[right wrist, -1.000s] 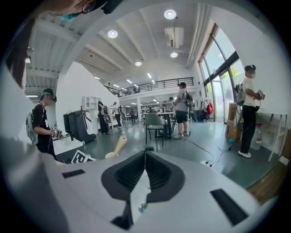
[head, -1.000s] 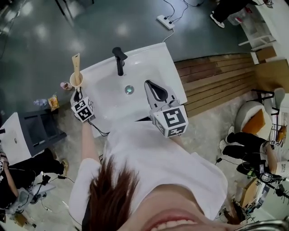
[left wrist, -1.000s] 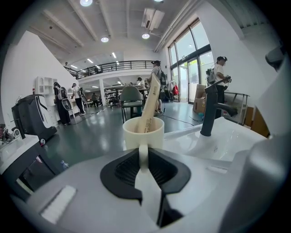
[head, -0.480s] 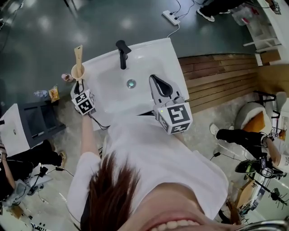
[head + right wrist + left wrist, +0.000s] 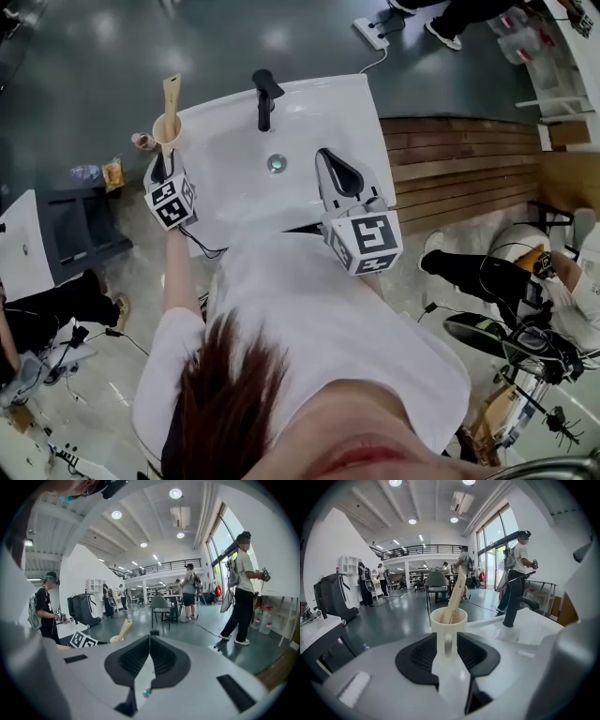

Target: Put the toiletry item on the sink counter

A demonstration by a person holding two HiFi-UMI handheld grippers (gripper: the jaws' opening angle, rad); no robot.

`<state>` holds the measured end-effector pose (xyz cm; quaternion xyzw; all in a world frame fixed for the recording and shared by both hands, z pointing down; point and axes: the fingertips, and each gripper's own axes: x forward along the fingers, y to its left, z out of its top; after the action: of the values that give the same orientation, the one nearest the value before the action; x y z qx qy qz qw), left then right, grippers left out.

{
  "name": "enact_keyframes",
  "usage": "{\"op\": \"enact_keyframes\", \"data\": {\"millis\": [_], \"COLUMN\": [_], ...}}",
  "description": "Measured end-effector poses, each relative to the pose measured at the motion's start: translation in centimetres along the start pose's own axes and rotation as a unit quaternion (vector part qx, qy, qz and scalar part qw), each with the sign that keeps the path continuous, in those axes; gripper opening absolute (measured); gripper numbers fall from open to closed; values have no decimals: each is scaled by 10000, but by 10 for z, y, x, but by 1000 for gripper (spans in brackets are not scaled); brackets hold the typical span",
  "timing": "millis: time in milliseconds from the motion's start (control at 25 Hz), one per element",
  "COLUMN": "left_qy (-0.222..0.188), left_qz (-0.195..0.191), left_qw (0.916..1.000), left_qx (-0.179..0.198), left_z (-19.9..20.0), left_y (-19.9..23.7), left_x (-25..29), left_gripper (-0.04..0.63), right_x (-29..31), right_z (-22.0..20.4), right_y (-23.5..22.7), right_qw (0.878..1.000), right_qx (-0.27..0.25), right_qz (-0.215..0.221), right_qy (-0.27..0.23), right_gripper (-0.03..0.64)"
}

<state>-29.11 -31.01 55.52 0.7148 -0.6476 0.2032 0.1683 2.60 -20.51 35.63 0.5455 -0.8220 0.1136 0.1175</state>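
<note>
Between the jaws of the left gripper stands the handle of a cream cup. The jaws have just been opening and now stand released, with a gap on each side of the handle, so nothing is gripped. The cup sits on the corner of the sink bench, well to the left of the black faucet in the head view, and looks placed.

To finish well, I would draw the left gripper straight back along the handle's line, keeping it level, so neither pad catches the handle and drags the cup towards the edge.

The cup stands upright, its handle facing the gripper. A wooden stick inside it, whose kind I cannot tell, has its long axis nearly vertical, the upper end leaning slightly towards the faucet.

On the faucet's other side, the right gripper hovers over the bench with jaws clenched together and empty.
</note>
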Motion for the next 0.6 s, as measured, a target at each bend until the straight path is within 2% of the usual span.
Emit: {"op": "enact_keyframes", "data": {"millis": [200,440,600], "left_qy": [-176,-538,-744], "left_qz": [-15,-66,-32], "left_qw": [9998,9985,9972], "left_qx": [-56,-52,-51], "left_z": [5,31,44], "left_y": [-2,-15,-25], "left_x": [-14,-30,-50], "left_gripper": [126,122,80], "right_x": [-5,-13,-19], "right_z": [-6,-6,-6], "right_y": [1,-6,-14], "right_qw": [10000,9999,9997], "right_qx": [-8,-42,-67], "right_qz": [19,91,213], "right_qy": [8,-51,-82], "right_gripper": [11,11,11]}}
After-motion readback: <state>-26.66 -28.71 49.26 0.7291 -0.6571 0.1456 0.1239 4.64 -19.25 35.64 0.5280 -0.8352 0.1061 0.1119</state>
